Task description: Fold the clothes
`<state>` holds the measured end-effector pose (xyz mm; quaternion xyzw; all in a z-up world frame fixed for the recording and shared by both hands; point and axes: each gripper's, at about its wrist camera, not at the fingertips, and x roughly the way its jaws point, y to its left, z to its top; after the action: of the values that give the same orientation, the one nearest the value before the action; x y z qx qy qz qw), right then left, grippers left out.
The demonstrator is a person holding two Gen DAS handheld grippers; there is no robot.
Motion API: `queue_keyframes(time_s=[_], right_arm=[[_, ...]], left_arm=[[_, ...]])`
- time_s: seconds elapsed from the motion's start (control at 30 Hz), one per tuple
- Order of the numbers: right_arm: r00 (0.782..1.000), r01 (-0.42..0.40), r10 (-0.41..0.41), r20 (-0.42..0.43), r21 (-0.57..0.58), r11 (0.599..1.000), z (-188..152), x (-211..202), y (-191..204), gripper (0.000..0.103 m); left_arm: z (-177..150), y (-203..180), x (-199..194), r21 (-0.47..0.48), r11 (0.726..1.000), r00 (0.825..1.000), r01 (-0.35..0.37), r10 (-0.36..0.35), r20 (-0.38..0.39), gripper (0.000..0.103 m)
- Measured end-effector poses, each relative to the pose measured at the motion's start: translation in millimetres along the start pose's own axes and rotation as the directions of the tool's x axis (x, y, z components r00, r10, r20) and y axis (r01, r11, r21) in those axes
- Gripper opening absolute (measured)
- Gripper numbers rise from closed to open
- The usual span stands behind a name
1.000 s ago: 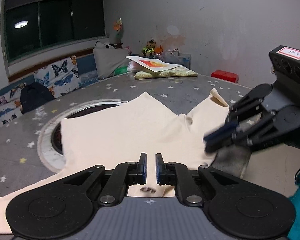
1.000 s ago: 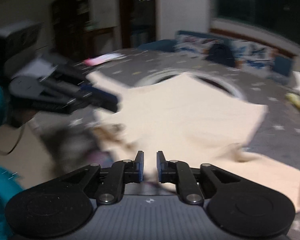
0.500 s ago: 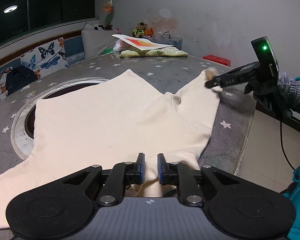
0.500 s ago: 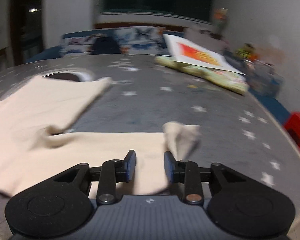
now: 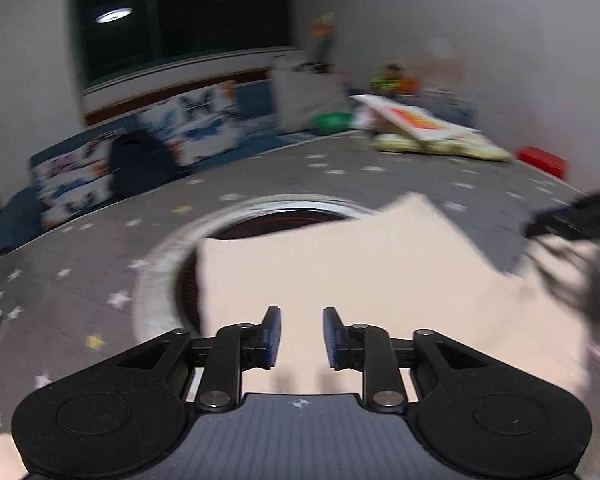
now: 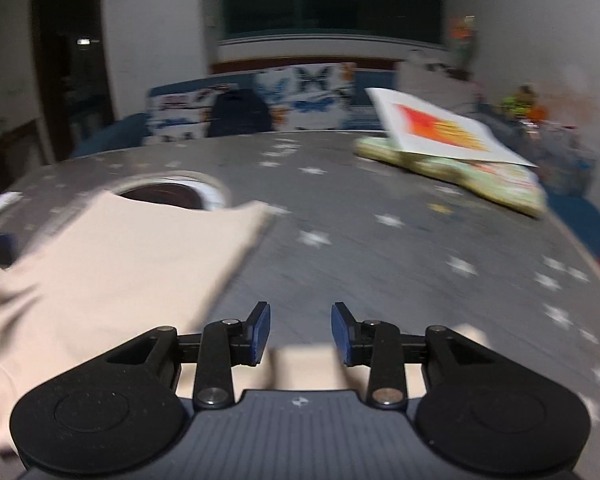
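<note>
The cream garment [image 5: 360, 272] lies spread on the grey star-patterned table [image 5: 100, 248], partly covering its round opening [image 5: 260, 220]. The left hand-held gripper [image 5: 298, 334] hovers over it, jaws just opened, gripping nothing. The right hand-held gripper [image 6: 300, 332], also just opened and empty, has cloth at 9 o'clock.

looks like someone's living room: butterfly-print cushions [image 6: 308, 96] on a bench behind the star-patterned round table [image 6: 420, 240], dark window [image 5: 180, 20] above
</note>
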<state>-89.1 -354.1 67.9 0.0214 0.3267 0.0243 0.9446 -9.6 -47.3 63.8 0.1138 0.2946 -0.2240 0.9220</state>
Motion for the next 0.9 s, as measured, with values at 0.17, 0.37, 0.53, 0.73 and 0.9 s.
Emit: queue_keyframes(time_s=[0.17,0.37,0.53,0.73,0.9], right_arm=[[0.998,-0.061,0.060,-0.031,-0.030,0.998,29.2,41.4,18.5,0.034],[0.994,-0.070,0.068,-0.080,-0.024,0.997,46.5,81.0,25.6,0.034],[0.993,-0.062,0.060,-0.103,-0.019,0.998,50.7,102.0,25.0,0.034],[0.993,-0.069,0.063,-0.100,-0.055,0.996,56.2,110.8,30.5,0.014],[0.995,-0.071,0.062,-0.081,-0.113,0.991,64.3,116.9,43.1,0.007]], left_arm=[[17.6,35.3,52.3,-0.056,0.990,0.991,-0.131,0.128,-0.048,0.046],[32.8,50.9,95.9,-0.058,0.988,0.987,-0.145,0.140,-0.079,0.051],[37.6,54.2,122.1,-0.063,0.986,0.983,-0.155,0.148,-0.109,0.051],[36.0,57.4,133.8,-0.098,0.987,0.987,-0.128,0.117,-0.114,0.023],[33.5,59.6,129.0,-0.097,0.985,0.987,-0.142,0.133,-0.094,0.004]])
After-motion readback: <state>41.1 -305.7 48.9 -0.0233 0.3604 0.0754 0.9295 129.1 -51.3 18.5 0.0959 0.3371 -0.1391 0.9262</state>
